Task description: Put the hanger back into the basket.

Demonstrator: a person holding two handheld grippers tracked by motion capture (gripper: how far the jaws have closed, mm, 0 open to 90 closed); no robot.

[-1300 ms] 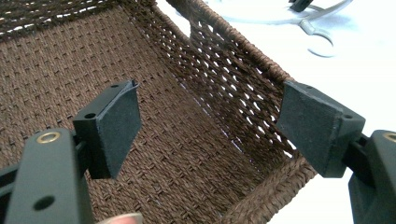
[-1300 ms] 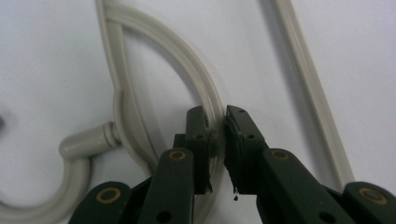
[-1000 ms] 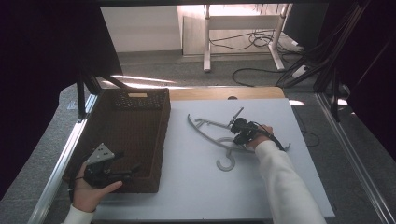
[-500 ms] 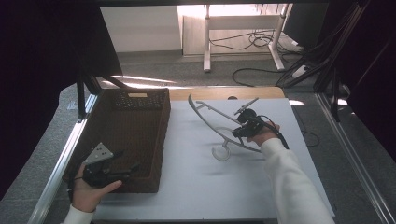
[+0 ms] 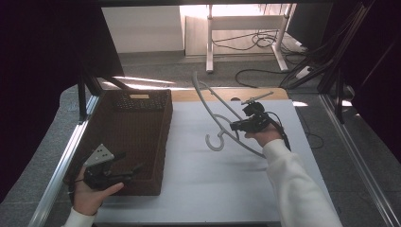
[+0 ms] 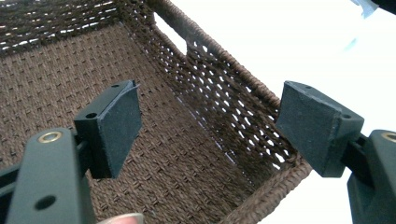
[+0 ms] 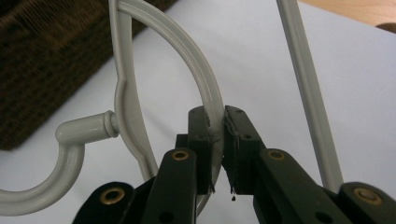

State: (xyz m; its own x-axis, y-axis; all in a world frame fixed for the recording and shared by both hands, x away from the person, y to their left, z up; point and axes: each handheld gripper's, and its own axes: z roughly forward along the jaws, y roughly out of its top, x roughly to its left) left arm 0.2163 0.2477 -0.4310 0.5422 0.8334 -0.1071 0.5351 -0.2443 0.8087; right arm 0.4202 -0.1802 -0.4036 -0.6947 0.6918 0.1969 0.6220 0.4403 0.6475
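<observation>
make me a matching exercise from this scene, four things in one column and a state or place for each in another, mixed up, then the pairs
Things:
1. hanger
2. basket
3. left gripper
4. right gripper

States or places:
A. jaws wide apart over the basket's near corner
B. brown and woven, at the left of the white table top
C. pale grey, lifted clear of the table, hook pointing down
D. jaws clamped on a thin curved bar

Pairs: 1-C, 2-B, 3-A, 4-D

Smooth plastic hanger (image 5: 222,124), rough woven basket (image 5: 135,137)
</observation>
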